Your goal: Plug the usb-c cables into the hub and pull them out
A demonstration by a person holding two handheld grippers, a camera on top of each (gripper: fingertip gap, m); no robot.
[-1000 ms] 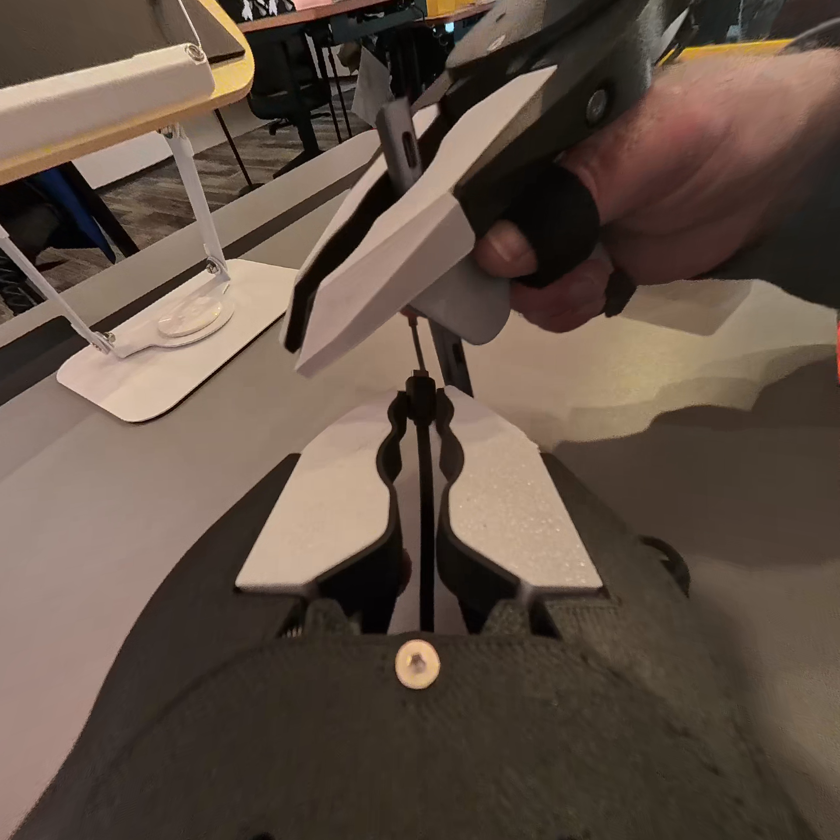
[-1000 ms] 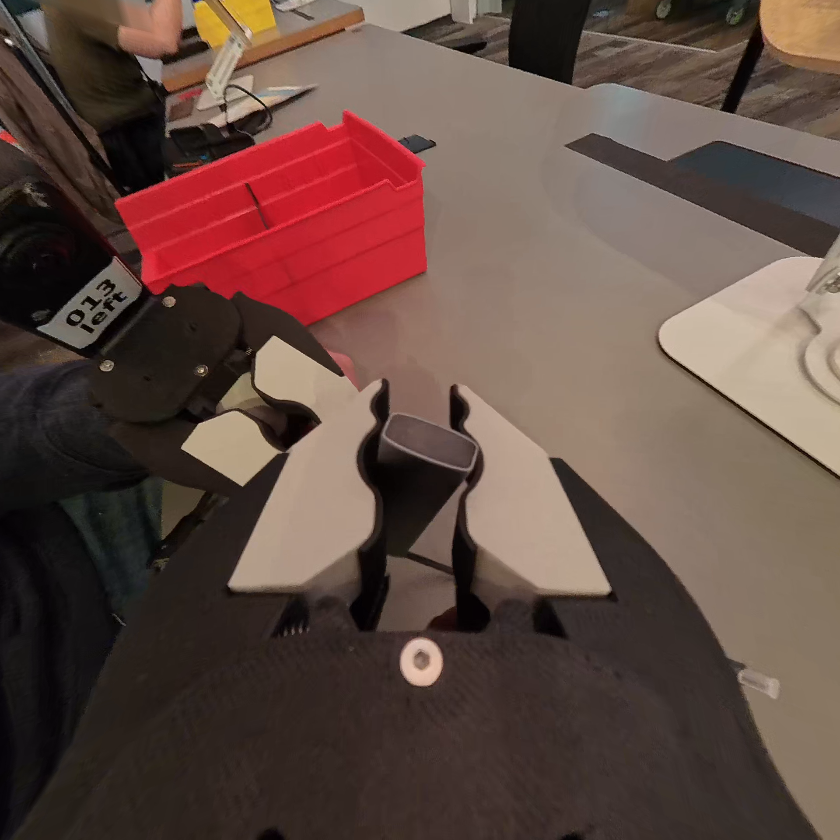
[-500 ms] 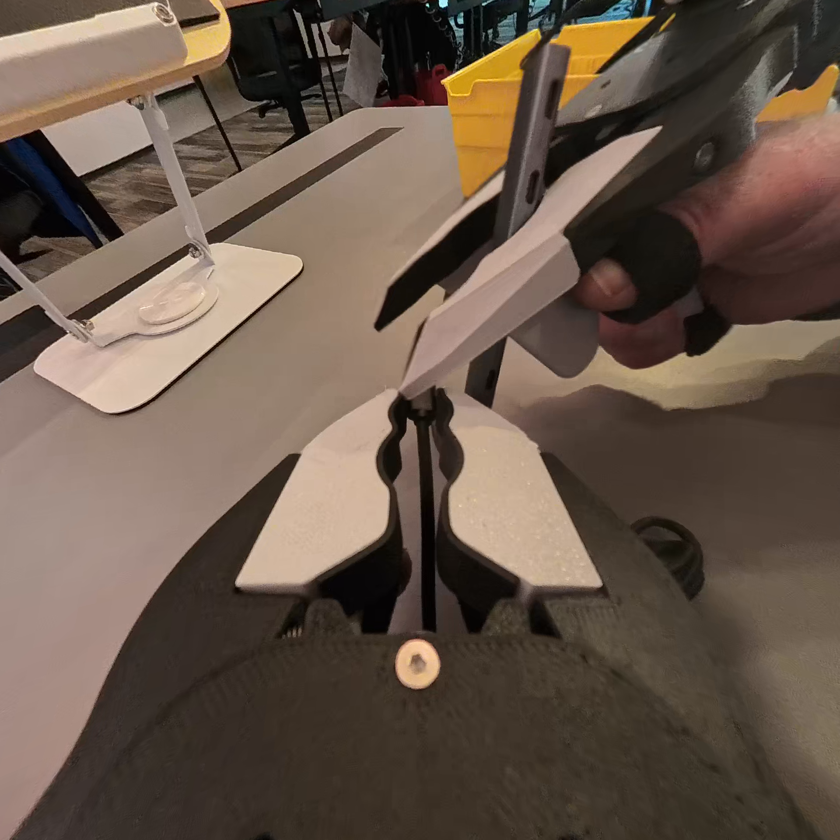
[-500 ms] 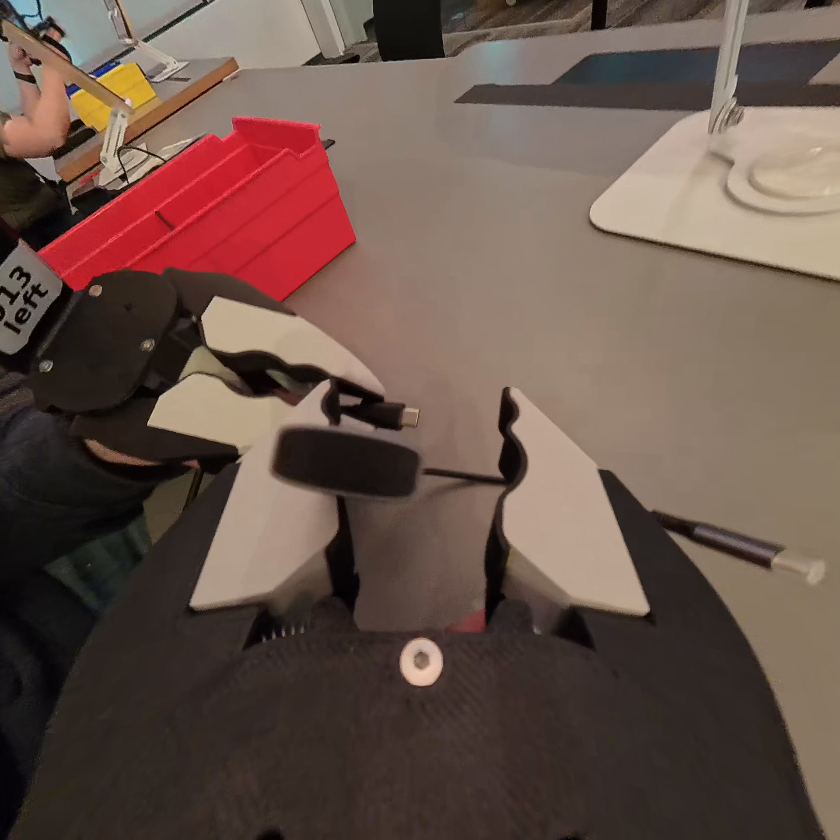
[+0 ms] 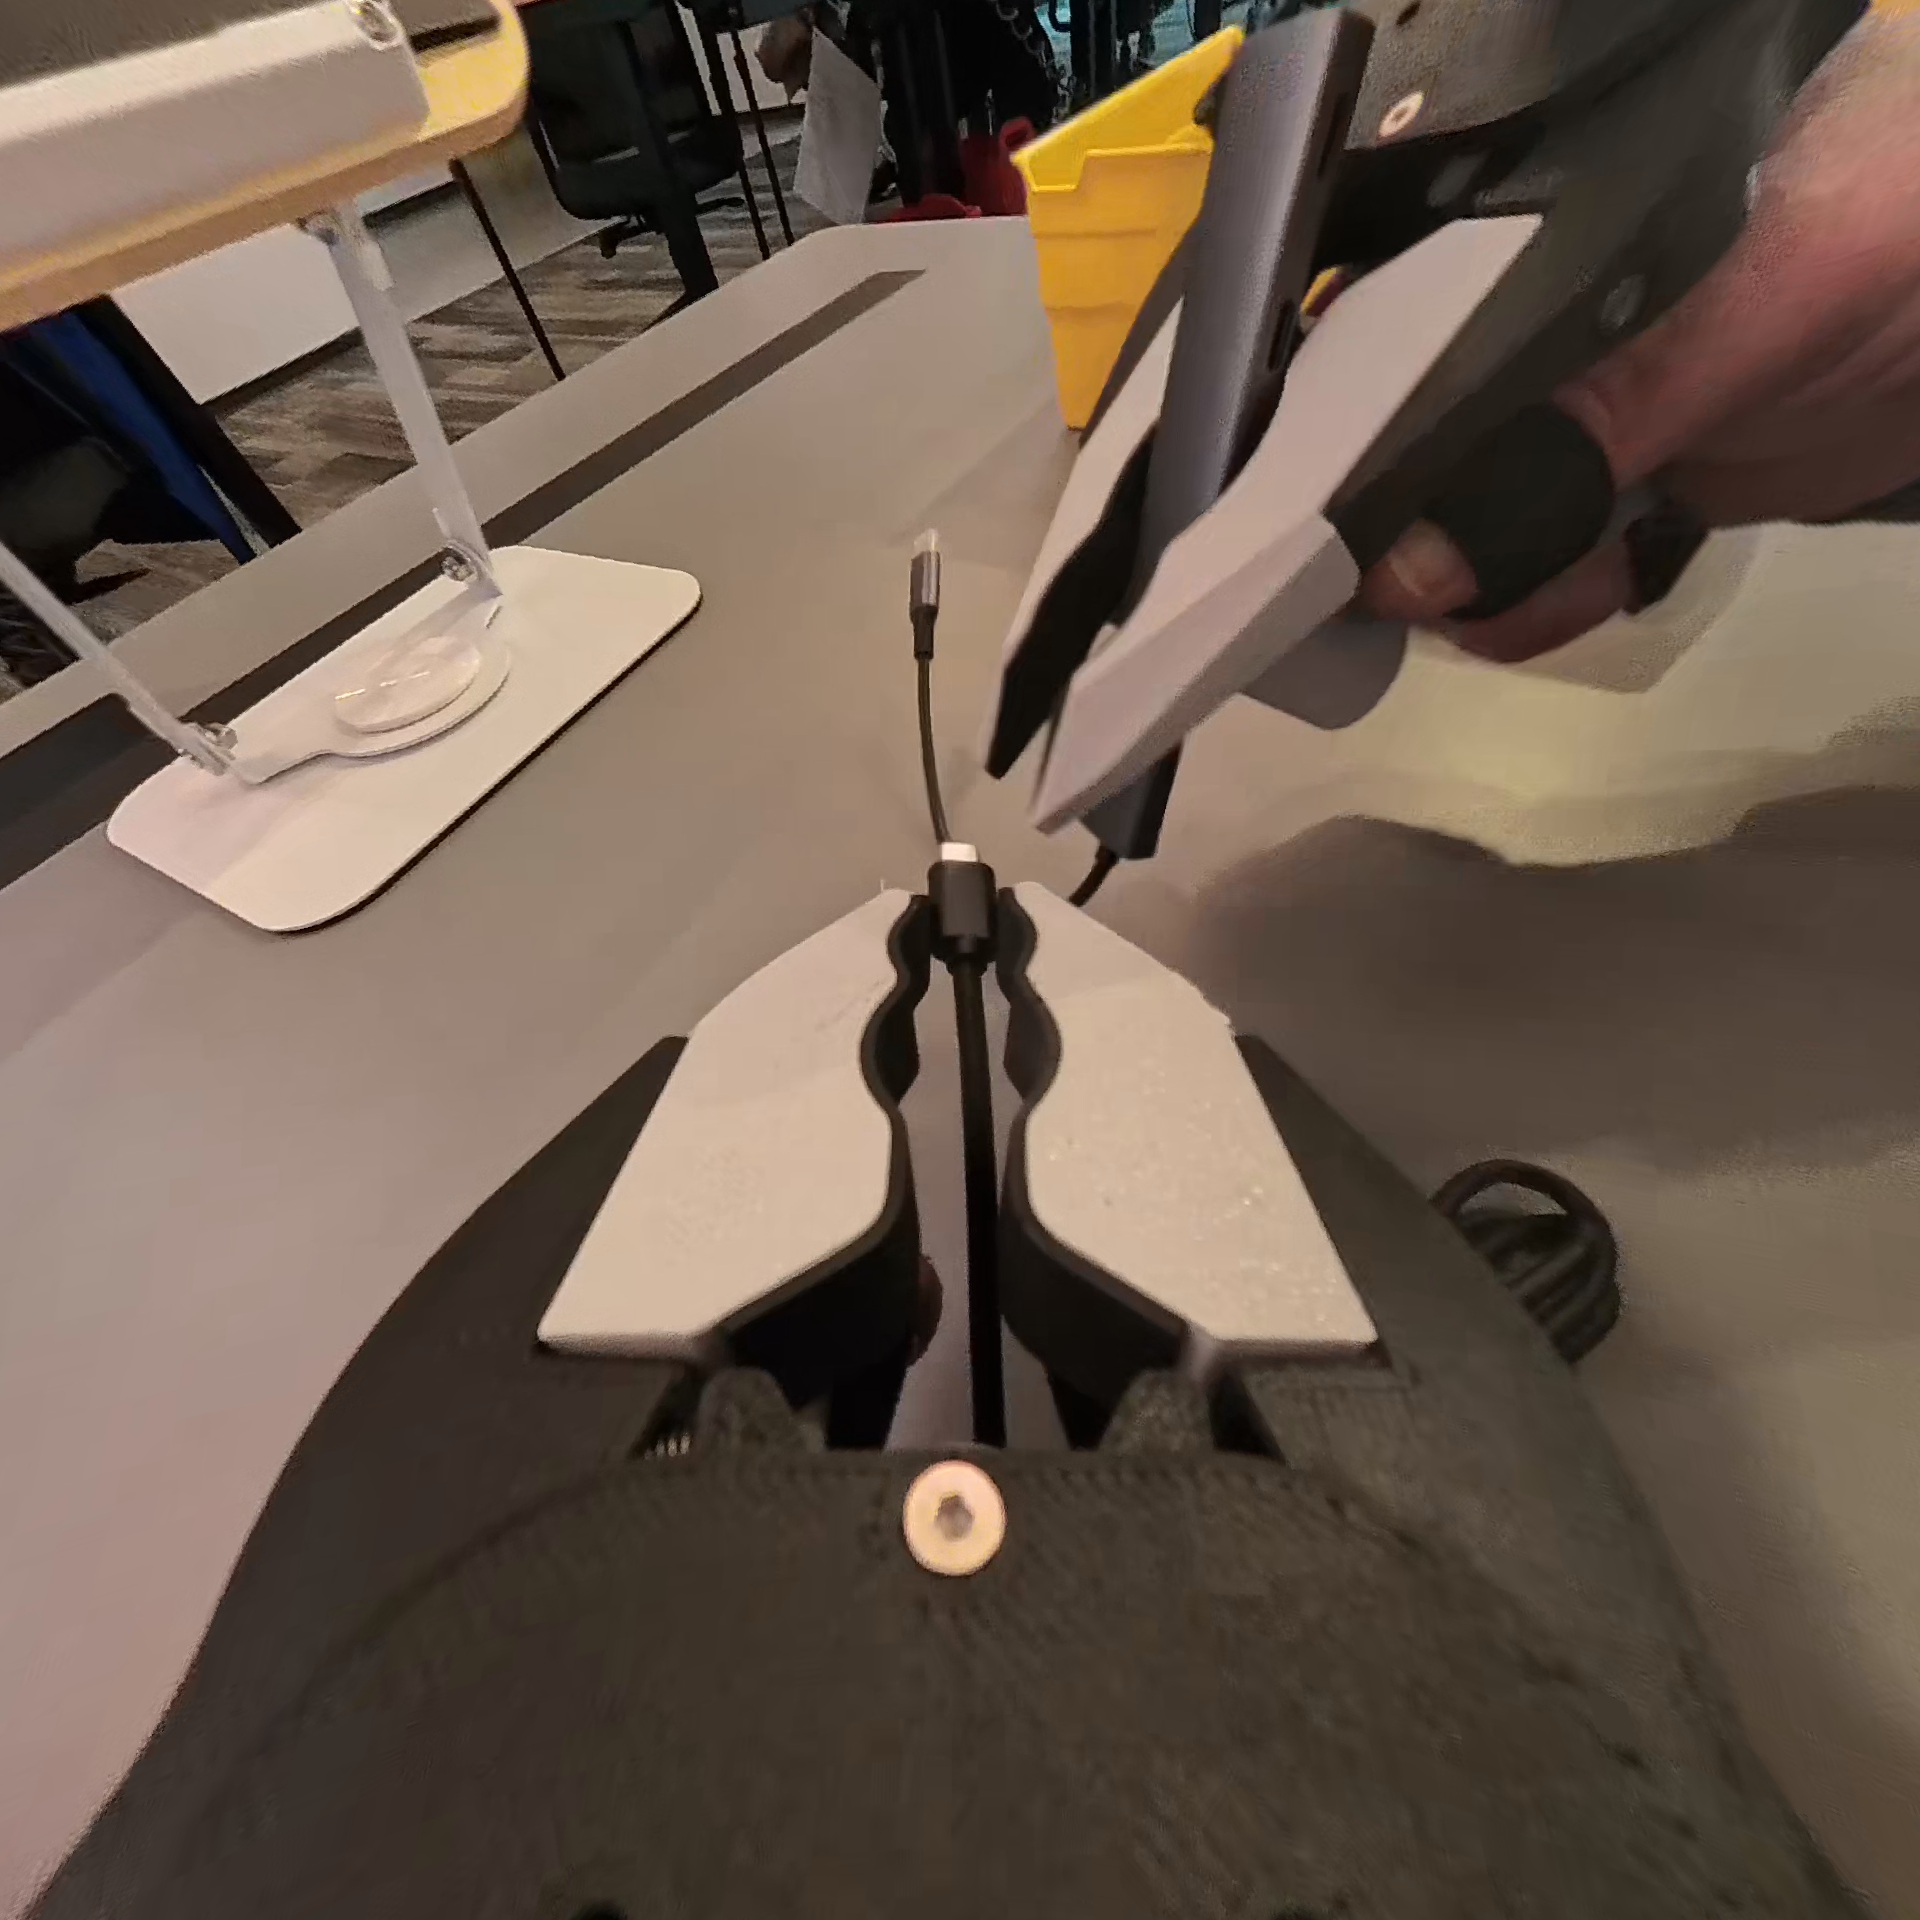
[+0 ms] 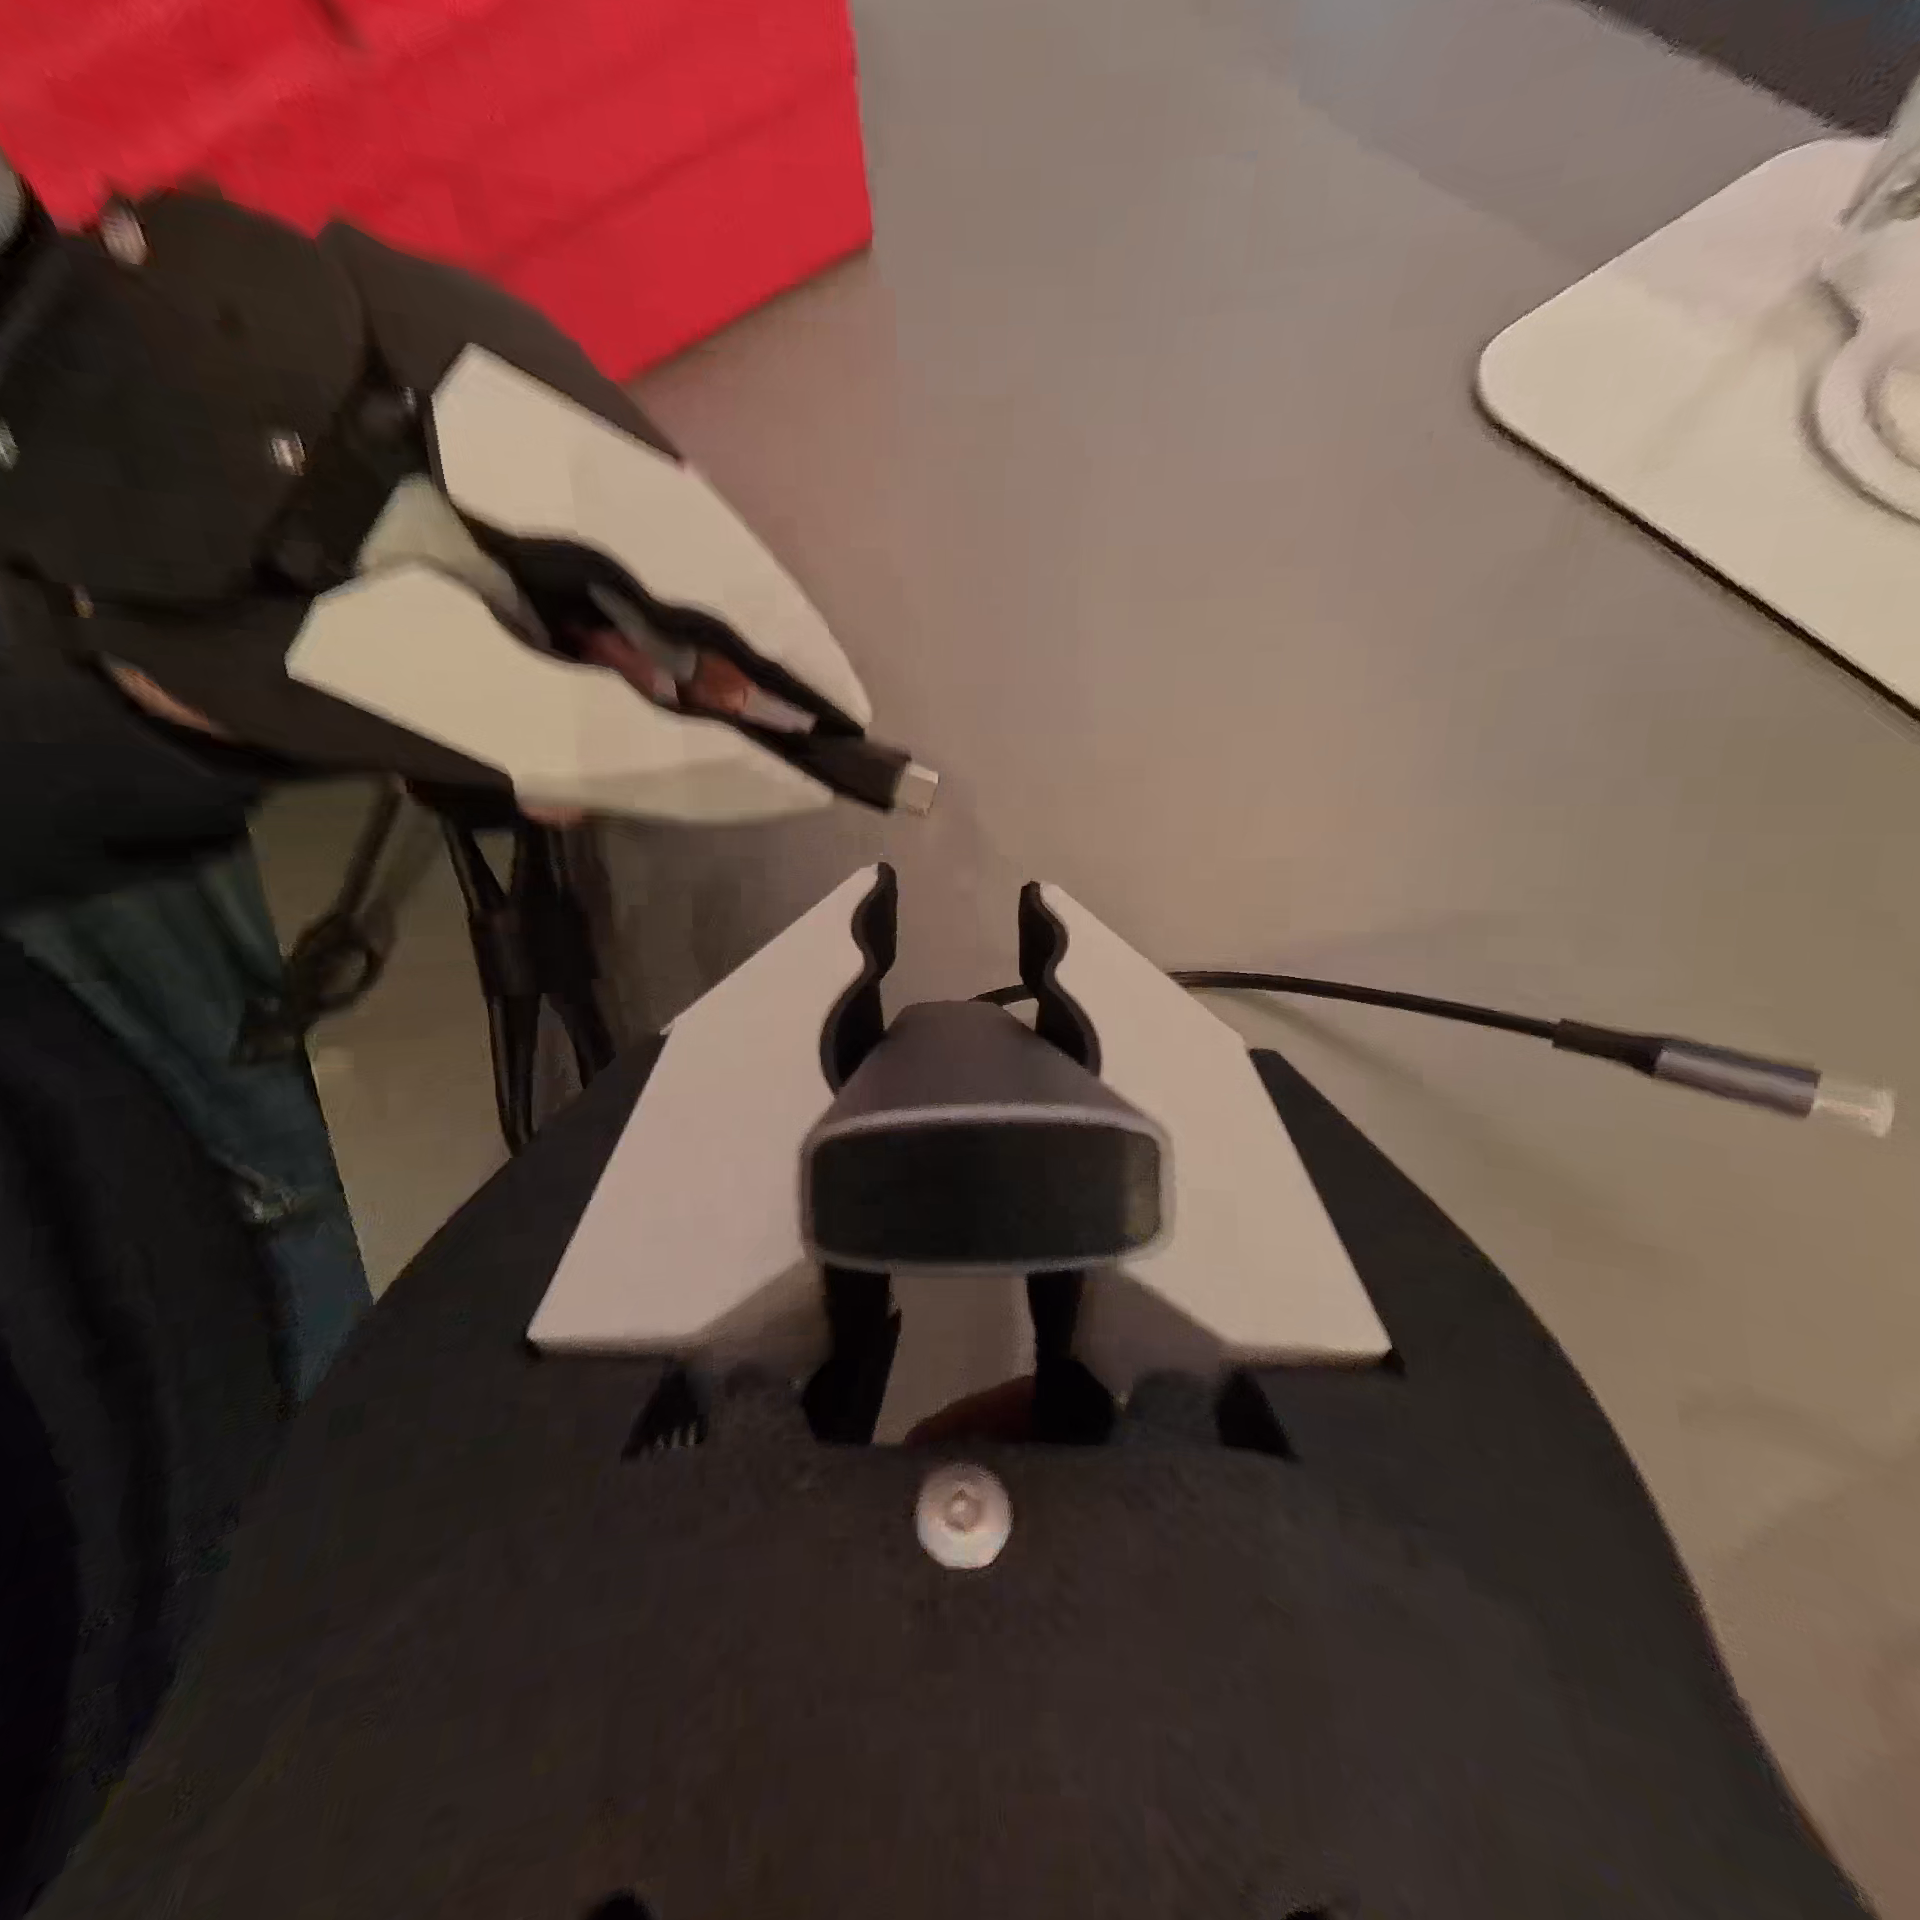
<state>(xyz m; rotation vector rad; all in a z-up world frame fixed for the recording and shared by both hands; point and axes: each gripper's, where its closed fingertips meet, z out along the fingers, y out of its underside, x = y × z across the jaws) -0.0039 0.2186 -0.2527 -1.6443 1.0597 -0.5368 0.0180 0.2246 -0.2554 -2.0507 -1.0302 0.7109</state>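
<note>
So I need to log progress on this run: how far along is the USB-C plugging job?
Done: both pieces are picked up. The right tongs grip the grey hub; the left tongs are shut on a black USB-C cable. In hand: bringing them together, plug tip bare and apart from the hub. The hub's own lead trails onto the table. Left: insert, then pull out.

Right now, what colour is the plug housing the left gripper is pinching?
Black, with a silver metal tip; the USB-C plug shows best in the left wrist view.
</note>
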